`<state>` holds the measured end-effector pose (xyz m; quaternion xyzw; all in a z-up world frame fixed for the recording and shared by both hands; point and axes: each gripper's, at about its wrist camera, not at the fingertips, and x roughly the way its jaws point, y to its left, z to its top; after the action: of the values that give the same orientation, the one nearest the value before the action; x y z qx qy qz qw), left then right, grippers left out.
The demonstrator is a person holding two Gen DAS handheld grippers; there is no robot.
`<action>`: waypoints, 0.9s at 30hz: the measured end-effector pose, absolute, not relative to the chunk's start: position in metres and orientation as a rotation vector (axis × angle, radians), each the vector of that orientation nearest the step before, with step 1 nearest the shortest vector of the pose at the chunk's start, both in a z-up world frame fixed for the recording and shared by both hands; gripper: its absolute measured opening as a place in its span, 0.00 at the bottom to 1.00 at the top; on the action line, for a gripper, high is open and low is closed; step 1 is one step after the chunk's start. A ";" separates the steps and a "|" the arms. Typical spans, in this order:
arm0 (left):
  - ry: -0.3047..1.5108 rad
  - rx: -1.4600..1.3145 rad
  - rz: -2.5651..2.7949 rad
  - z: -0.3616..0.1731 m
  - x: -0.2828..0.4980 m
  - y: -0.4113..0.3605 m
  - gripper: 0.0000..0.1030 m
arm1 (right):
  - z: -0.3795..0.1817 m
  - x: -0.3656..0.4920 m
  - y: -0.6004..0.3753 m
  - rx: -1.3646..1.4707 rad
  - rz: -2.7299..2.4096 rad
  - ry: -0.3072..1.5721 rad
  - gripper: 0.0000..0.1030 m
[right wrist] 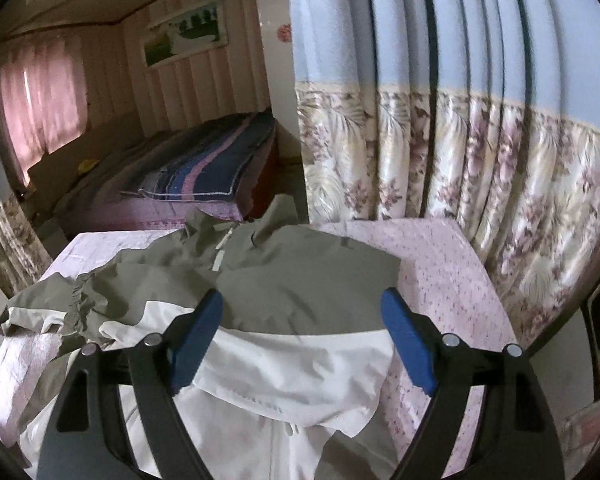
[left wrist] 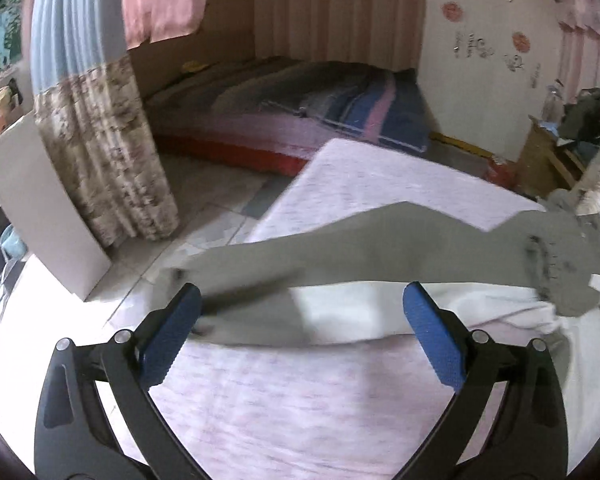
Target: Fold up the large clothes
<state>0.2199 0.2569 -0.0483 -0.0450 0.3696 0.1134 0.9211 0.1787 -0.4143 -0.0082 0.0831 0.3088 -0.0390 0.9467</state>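
The table (right wrist: 452, 276), under a pink speckled cloth, carries the grey-and-white jacket (right wrist: 300, 280), which sprawls from the far edge towards the near one, its white lower half nearest me. One grey sleeve (left wrist: 340, 252) lies stretched along the table's left side, cuff at the left edge. My left gripper (left wrist: 300, 320) hovers over that sleeve, jaws wide apart and empty. My right gripper (right wrist: 300, 328) hangs above the white hem, jaws apart, holding nothing. The shell looks thin, light, limp and probably slick; I'd pinch seams, cuff or hem.
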 end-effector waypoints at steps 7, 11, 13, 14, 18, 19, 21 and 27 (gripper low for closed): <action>0.863 -0.023 0.294 -0.075 0.233 0.344 0.97 | -0.018 0.183 -0.416 0.200 -0.078 0.642 0.79; 0.916 -0.036 0.259 -0.092 0.243 0.367 0.96 | -0.021 0.187 -0.411 0.190 -0.076 0.649 0.79; 0.929 -0.028 0.241 -0.104 0.249 0.367 0.85 | -0.022 0.189 -0.408 0.187 -0.073 0.649 0.79; 0.942 -0.046 0.206 -0.110 0.250 0.364 0.75 | -0.022 0.189 -0.407 0.184 -0.075 0.648 0.79; 0.958 -0.083 0.201 -0.118 0.254 0.358 0.40 | -0.022 0.189 -0.404 0.178 -0.074 0.645 0.79; 0.945 -0.085 0.209 -0.113 0.252 0.357 0.37 | -0.021 0.189 -0.404 0.167 -0.076 0.642 0.79; 0.914 -0.106 0.202 -0.101 0.248 0.352 0.28 | -0.019 0.189 -0.403 0.147 -0.083 0.635 0.79; 0.771 -0.087 0.130 -0.038 0.243 0.303 0.28 | -0.012 0.188 -0.408 0.131 -0.085 0.608 0.79</action>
<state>0.2431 0.3025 -0.0380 -0.0424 0.3754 0.0634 0.9237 0.1875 -0.4076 -0.0123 0.0643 0.2993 -0.0419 0.9511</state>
